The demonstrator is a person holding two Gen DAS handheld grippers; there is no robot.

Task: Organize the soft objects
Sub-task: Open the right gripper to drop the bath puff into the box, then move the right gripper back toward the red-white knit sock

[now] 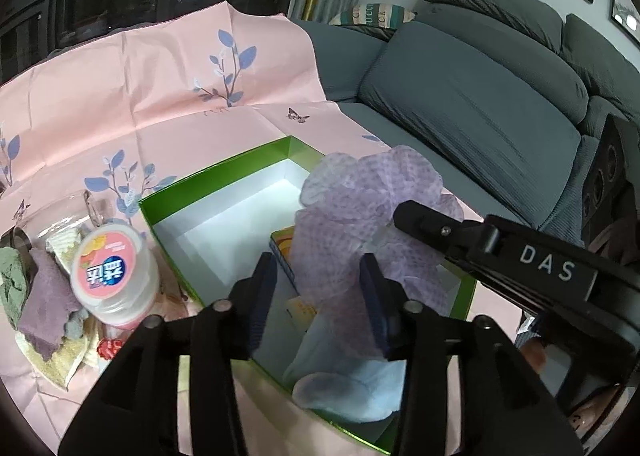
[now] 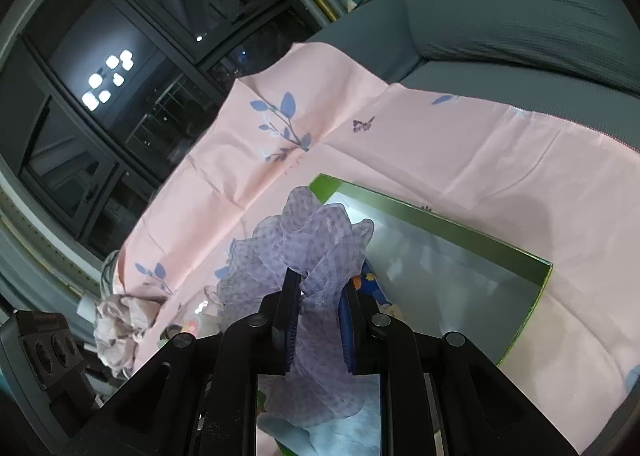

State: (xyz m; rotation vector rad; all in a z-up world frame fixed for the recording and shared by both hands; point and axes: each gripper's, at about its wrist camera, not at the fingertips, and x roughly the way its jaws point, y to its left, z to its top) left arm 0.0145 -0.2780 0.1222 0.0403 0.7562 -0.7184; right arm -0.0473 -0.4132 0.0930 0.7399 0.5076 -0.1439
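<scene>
A green box (image 1: pixel 224 180) with a white inside sits on a pink cloth. My right gripper (image 2: pixel 318 292) is shut on a lilac dotted mesh scrunchie (image 2: pixel 308 244) and holds it over the box; it reaches in from the right in the left wrist view (image 1: pixel 404 216), with the scrunchie (image 1: pixel 352 216) hanging below it. My left gripper (image 1: pixel 318 276) is open, its fingers either side of the scrunchie's lower part without closing on it. A pale blue soft cloth (image 1: pixel 344 384) and a small colourful packet (image 1: pixel 282 248) lie in the box.
A pile of towels (image 1: pixel 44 296) and a round pink-lidded tub (image 1: pixel 106 260) sit left of the box on the pink floral tablecloth (image 1: pixel 160 88). A grey sofa (image 1: pixel 480 104) stands behind. A crumpled lilac cloth (image 2: pixel 120 320) lies at the left.
</scene>
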